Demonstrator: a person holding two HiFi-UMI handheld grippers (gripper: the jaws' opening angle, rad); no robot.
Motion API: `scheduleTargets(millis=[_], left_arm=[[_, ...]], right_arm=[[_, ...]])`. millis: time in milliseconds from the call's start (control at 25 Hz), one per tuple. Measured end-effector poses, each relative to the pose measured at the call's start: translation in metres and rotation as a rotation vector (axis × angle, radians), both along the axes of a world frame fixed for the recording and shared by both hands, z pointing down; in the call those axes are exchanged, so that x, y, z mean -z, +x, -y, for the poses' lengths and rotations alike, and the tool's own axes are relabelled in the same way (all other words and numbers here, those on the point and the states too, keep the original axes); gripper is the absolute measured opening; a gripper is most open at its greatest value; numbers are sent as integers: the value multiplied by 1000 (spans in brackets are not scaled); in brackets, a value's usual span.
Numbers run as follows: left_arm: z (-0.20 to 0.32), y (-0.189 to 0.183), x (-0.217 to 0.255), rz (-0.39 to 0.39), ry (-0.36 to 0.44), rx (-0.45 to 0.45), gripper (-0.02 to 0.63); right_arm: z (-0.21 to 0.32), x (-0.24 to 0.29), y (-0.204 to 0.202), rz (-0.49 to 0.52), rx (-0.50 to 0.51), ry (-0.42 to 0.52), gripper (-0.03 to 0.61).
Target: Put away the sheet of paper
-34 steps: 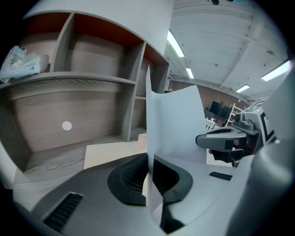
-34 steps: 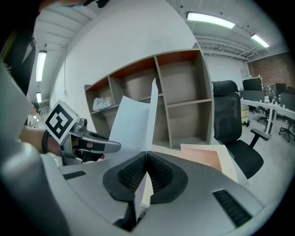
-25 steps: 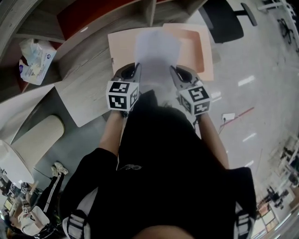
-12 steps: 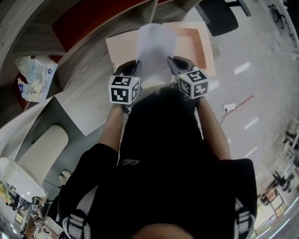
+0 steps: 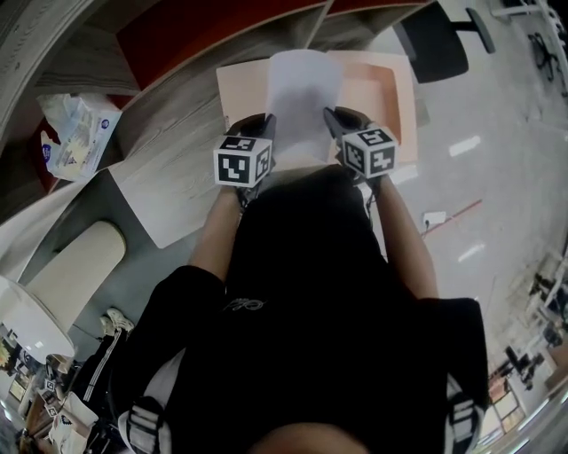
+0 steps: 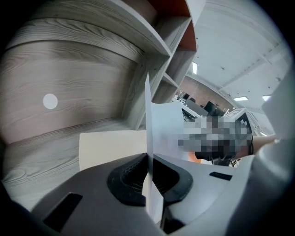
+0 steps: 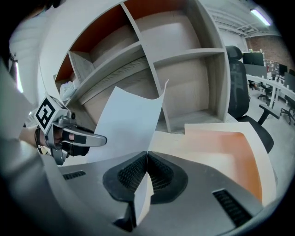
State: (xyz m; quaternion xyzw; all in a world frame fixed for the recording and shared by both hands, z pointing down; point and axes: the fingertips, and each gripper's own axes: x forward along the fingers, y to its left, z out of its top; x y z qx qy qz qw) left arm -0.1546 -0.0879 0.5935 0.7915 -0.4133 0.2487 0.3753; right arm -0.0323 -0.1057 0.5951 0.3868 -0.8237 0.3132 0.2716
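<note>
I hold the sheet of paper [image 5: 302, 97] above the peach tray [image 5: 390, 97] on the wood-grain desk [image 5: 169, 168]. The left gripper [image 5: 264, 127] is clenched on its left edge and the right gripper [image 5: 335, 117] on its right. Its long axis runs away from me toward the shelves [image 5: 222, 27]. Against a second ago, the grip is unchanged and both hands sit further over the desk. The sheet is thin, white and rectangular; the tray is shallow and round-cornered.
</note>
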Motion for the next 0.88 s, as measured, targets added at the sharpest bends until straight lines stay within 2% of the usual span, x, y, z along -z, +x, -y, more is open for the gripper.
scheduleTargets(millis=[440,880], left_arm=[[9,7,-41,75,-115,71,46],[10,12,-71,90,-199,103,46]], right_arm=[[14,-44,2,-4,72,-124,18],[14,-78,16,6,73,-236,18]])
